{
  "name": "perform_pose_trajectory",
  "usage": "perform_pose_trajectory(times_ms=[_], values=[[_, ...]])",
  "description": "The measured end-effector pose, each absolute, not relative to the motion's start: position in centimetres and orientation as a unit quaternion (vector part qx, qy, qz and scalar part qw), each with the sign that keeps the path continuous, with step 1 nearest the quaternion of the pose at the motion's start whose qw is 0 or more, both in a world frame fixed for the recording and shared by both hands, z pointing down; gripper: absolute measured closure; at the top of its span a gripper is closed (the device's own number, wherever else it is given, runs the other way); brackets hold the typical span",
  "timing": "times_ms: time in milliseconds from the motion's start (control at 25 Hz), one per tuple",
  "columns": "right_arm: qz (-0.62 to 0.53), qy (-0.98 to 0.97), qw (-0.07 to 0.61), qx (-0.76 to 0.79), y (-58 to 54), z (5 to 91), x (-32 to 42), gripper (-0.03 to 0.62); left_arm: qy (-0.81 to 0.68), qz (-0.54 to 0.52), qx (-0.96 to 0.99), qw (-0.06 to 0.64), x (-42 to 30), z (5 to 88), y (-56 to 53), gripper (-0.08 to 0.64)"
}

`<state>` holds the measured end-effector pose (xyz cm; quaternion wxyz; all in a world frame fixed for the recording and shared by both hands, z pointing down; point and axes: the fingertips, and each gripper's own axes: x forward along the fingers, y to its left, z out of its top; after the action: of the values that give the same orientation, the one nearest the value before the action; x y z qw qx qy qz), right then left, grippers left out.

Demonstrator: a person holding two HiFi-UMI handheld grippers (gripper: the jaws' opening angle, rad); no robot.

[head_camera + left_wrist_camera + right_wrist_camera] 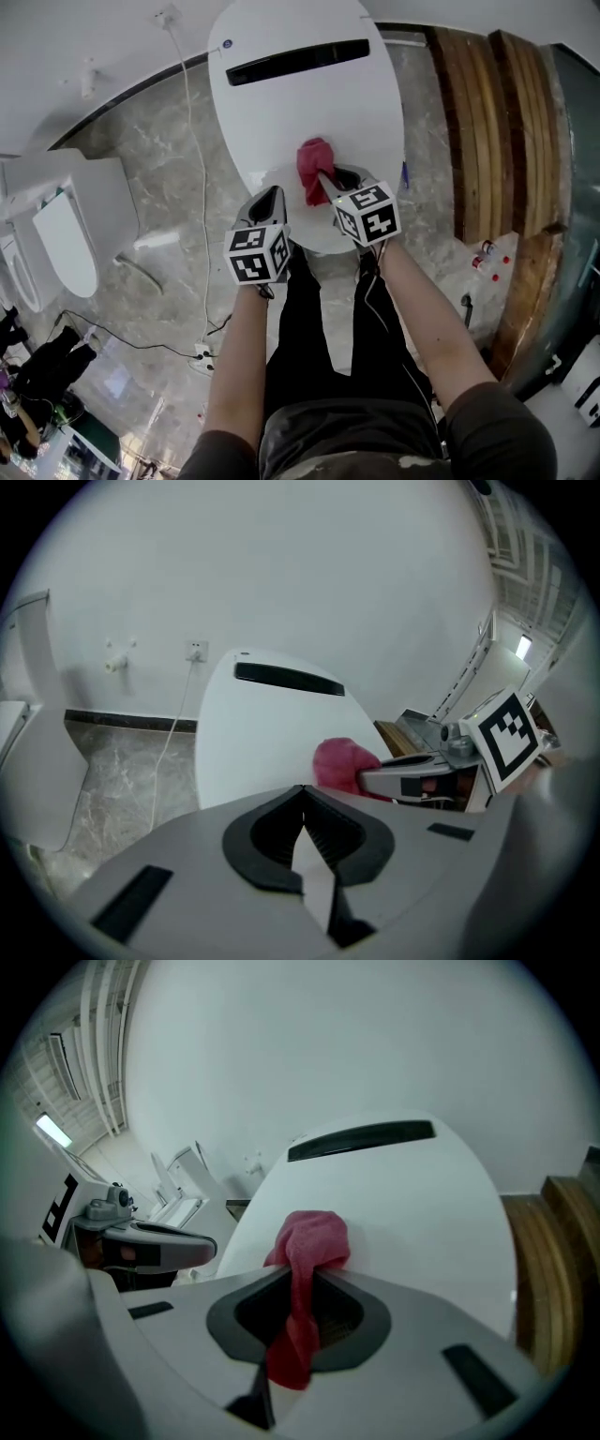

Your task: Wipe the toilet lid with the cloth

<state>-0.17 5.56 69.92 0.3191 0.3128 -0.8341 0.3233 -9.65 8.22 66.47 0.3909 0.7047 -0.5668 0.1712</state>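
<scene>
- Head view: one white oval toilet lid point(300, 112), shut down flat, with one long dark slot point(298, 62) and one small round badge point(226, 43) near the back, too small to read.
- One red cloth point(315, 161), bunched into a soft lump, lying on the front half of the toilet lid, pinched at its near end by the right gripper point(328, 178).
- Left gripper point(277, 192) just beside the right one, over the front of the lid and apart from the cloth; one black-and-white marker cube point(256, 255) on each of the two.
- Around them: one second toilet point(66, 234) at left on the marble floor point(159, 159), one white cable point(190, 141), a stack of wooden planks point(487, 131) at right.
- Left gripper view: jaws closed tip to tip, with nothing between; lid ahead, cloth to its right at the tip of the right gripper; one wall socket point(197, 651) with the cable hanging from it.
- Right gripper view: jaws clamped on the cloth, a red strip running down between them, the fuzzy lump resting on the lid just past the tips.
</scene>
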Motion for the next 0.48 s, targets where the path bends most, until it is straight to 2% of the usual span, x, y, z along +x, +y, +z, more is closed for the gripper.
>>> perform_pose_trajectory(times_ms=[280,480], values=[[0.332,-0.812,0.327,0.351,3.6,70.5,12.8,0.549,-0.542,0.166,0.726,0.389,2.1,66.0,6.4,0.552],[0.332,-0.807,0.336,0.355,3.1,70.8,18.5,0.549,-0.539,0.162,0.729,0.39,7.6,65.7,6.3,0.552]])
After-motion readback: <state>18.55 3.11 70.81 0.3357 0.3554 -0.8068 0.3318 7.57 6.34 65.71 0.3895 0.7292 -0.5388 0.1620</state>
